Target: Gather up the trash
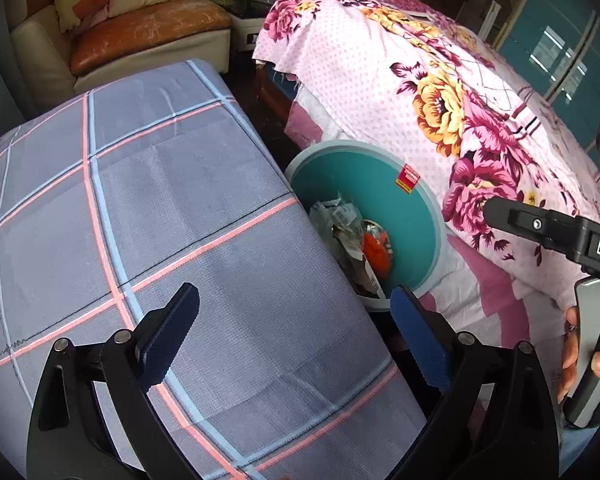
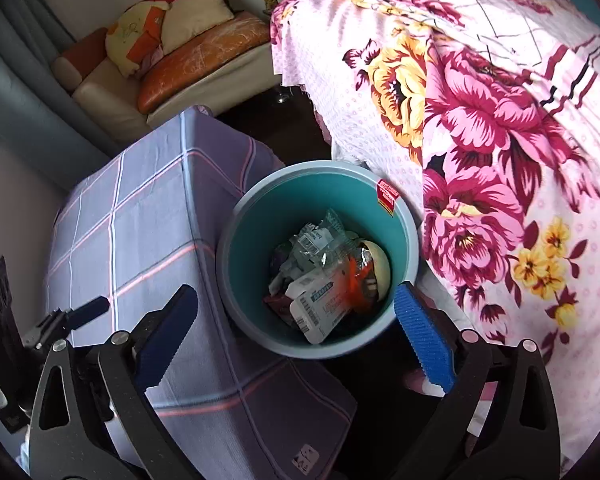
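A teal trash bin (image 2: 260, 216) stands on the floor between a checked table and a floral bed. It holds trash (image 2: 328, 276): clear wrappers, a white labelled packet, an orange scrap and a pale round piece. The bin also shows in the left wrist view (image 1: 416, 208), partly hidden by the table edge. My right gripper (image 2: 296, 320) is open and empty, above the bin's near rim. My left gripper (image 1: 296, 320) is open and empty, above the table's right edge. The right gripper's body (image 1: 556, 232) shows at the right of the left wrist view, held by a hand.
A table under a grey-blue checked cloth (image 1: 160, 200) fills the left. A bed with a pink floral cover (image 2: 500, 140) fills the right. A sofa with an orange cushion and pillows (image 1: 140, 28) stands at the back. The floor between them is dark and narrow.
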